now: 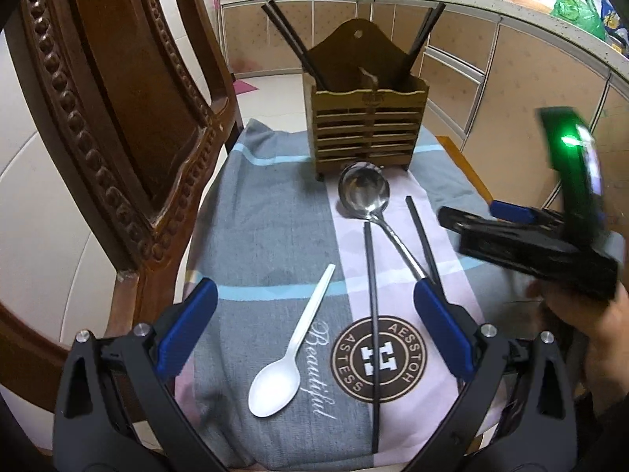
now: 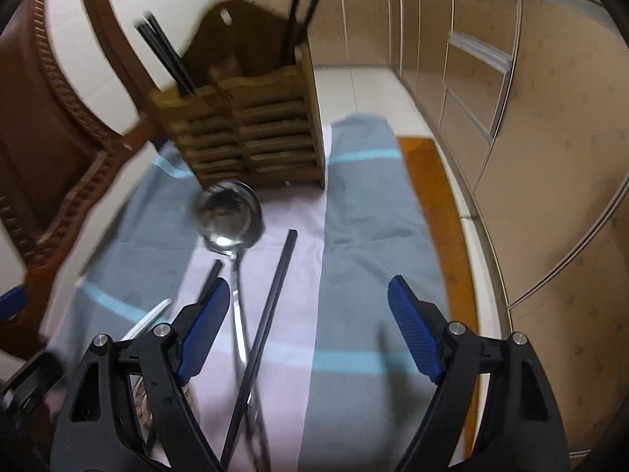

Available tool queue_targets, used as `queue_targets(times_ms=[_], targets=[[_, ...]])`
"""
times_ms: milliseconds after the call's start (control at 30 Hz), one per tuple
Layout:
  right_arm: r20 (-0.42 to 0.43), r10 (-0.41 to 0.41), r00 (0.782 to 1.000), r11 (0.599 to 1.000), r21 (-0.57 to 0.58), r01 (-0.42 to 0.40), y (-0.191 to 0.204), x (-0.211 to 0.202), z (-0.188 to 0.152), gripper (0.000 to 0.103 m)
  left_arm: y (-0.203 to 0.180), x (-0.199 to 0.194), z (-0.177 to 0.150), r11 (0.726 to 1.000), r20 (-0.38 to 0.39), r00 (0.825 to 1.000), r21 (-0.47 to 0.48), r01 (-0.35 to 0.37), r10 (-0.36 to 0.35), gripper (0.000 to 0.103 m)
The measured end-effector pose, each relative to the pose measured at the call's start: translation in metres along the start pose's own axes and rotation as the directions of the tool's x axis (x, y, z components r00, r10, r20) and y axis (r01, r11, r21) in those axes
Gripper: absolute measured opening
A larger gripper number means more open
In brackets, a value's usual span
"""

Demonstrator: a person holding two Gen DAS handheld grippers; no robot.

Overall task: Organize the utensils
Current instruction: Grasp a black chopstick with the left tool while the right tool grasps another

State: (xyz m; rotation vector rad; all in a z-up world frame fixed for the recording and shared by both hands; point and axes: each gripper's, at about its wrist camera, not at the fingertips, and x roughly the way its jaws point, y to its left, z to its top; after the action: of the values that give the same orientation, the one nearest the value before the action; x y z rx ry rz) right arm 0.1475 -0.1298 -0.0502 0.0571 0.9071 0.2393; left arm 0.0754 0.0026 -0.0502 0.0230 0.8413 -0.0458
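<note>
At far left stands a carved wooden chair [image 1: 118,118], its back rising beside a cloth-covered surface. The cloth [image 1: 267,212] is grey and pink with pale blue stripes and a round printed emblem.

The left gripper [image 1: 314,326] hangs above the near end of the cloth. Its blue-padded fingers [image 1: 184,326] are spread wide and grasp nothing.

Below it, from left to right, lie the loose utensils:
- A white plastic spoon [image 1: 291,350], bowl toward the near edge, handle angled up and to the right.
- A black chopstick [image 1: 371,314], running almost straight across the emblem.
- A metal ladle [image 1: 365,192], its bowl just in front of the holder, its handle slanting down to the right.
- A second black chopstick [image 1: 422,240], just beside the ladle handle (the two appear to cross near the lower end).

At the far end of the cloth a slatted wooden utensil holder [image 1: 365,126] stands upright. Black chopsticks lean out of its left compartment [image 1: 291,43] and its right compartment [image 1: 422,35].

The right gripper [image 2: 310,330] hovers over the right half of the cloth, near the second chopstick. Its fingers [image 2: 412,330] are likewise released, with nothing between them. The right-wrist view is blurred.
</note>
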Motion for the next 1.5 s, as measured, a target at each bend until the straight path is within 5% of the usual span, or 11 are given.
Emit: queue_targets(times_ms=[400,500,767,1033,1200,1433,1500], targets=[[-0.113,-0.098,0.989,0.993,-0.074,0.09,0.027,0.075,0.03,0.033,0.015,0.014,0.002,1.0,-0.038,0.999,-0.027,-0.001,0.0,0.099],[-0.12,-0.068,0.99,0.995,-0.081,0.058,0.03,0.077,0.034,0.011,0.011,0.021,0.005,0.999,-0.05,0.999,-0.031,0.012,-0.014,0.097],[-0.111,0.033,0.993,0.999,-0.008,-0.034,0.002,0.049,0.038,0.007,-0.025,0.066,0.026,0.997,-0.135,0.989,0.041,0.064,-0.058,0.086],[-0.108,0.073,0.991,0.997,0.031,-0.07,-0.038,0.036,0.041,0.007,-0.043,0.122,0.039,0.998,-0.248,0.967,0.023,0.065,-0.057,0.052],[-0.123,0.089,0.988,0.996,0.028,-0.086,-0.039,0.034,0.035,0.007,-0.044,0.151,0.045,0.997,-0.31,0.949,0.023,0.07,-0.059,0.039],[-0.139,0.092,0.986,0.996,0.023,-0.09,-0.03,0.043,0.03,0.007,-0.049,0.168,0.058,0.997,-0.313,0.948,0.033,0.068,-0.054,0.038],[-0.145,0.089,0.985,0.996,0.022,-0.086,-0.029,0.049,0.031,0.007,-0.05,0.169,0.059,0.997,-0.311,0.949,0.035,0.073,-0.058,0.028]])
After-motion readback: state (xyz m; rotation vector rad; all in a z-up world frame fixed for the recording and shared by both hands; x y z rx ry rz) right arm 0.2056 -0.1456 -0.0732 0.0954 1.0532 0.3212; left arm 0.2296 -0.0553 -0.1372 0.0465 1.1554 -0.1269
